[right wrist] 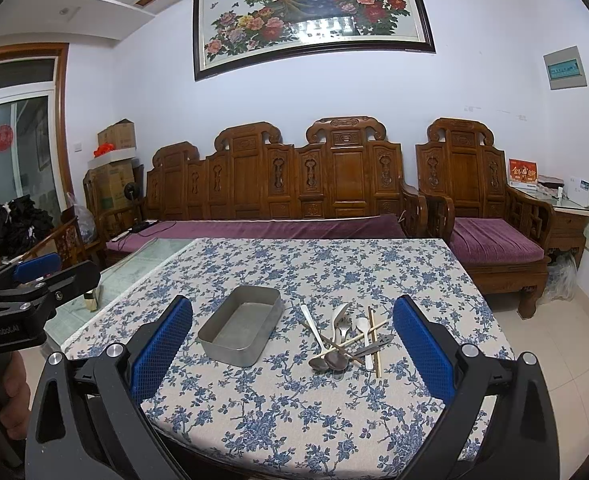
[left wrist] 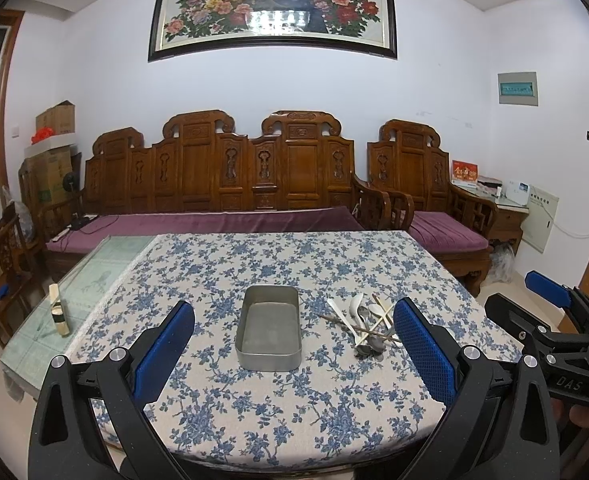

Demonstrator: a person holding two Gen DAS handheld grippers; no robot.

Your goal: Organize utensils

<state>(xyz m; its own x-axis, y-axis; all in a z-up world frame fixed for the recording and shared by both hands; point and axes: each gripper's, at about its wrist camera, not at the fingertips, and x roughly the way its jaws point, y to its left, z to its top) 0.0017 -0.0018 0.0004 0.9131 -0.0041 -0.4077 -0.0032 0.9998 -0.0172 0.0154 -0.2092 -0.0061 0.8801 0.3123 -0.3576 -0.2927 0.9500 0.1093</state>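
Left wrist view shows the left claw [left wrist: 294, 356] released above the bench [left wrist: 214, 412], the empty metal tin [left wrist: 269, 330] ahead and utensil pile [left wrist: 368, 330] beside it, "DAS" on the other claw; right wrist view shows the right claw [right wrist: 292, 354] released, facing the pile, "GenRobot.AI" legible on its neighbour.

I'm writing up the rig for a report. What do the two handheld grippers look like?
Both are black plastic. The left gripper and right gripper each have two fingers with blue, mesh-textured pads, and silver bolts at the joints. The left reads "GenRobot.AI", the right "DAS".
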